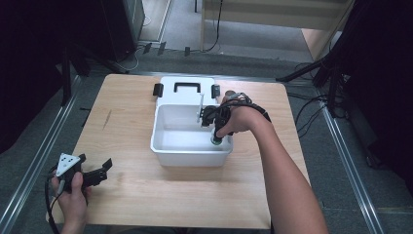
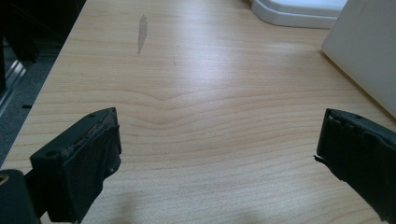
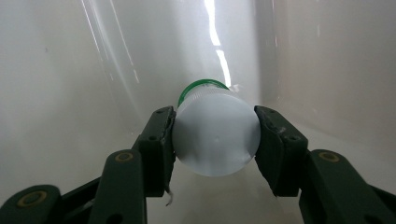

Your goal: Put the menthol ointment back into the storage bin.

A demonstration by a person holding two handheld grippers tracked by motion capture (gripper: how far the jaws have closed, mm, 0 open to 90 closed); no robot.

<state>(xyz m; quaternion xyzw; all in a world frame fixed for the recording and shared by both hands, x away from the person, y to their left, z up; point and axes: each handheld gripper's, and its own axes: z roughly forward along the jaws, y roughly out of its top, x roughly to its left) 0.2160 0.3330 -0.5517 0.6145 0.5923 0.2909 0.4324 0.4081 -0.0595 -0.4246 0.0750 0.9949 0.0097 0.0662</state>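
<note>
So at this point we had the right gripper (image 1: 215, 132) down inside the white plastic bin (image 1: 168, 146) in the middle of the high view, near its right-hand wall, with its jaws pinched onto a small white bottle with a green cap (image 3: 215, 135). In the right gripper view the bottle sat dead centre, gripped across its round body with its flat bottom toward the camera and the green cap pointing away toward the bin's glossy wall, so we'd guess it was being either set down into the bin or lifted out of it; we honestly couldn't tell which from this alone. Gripping it by the sides made sense to us, since a round body is easier to keep square between two flat pads than a cap is. The bin's lid (image 1: 187, 87), with its black handle and clips, lay flat just behind the bin toward the top of the frame, probably parked there so the opening stayed free. Meanwhile the left gripper (image 1: 95, 173) was way off at the lower left of the high view, over the bare wooden table (image 1: 131, 195), jaws spread wide with nothing between them. It looked like it was just waiting out of the way, well apart from the bin.
</note>
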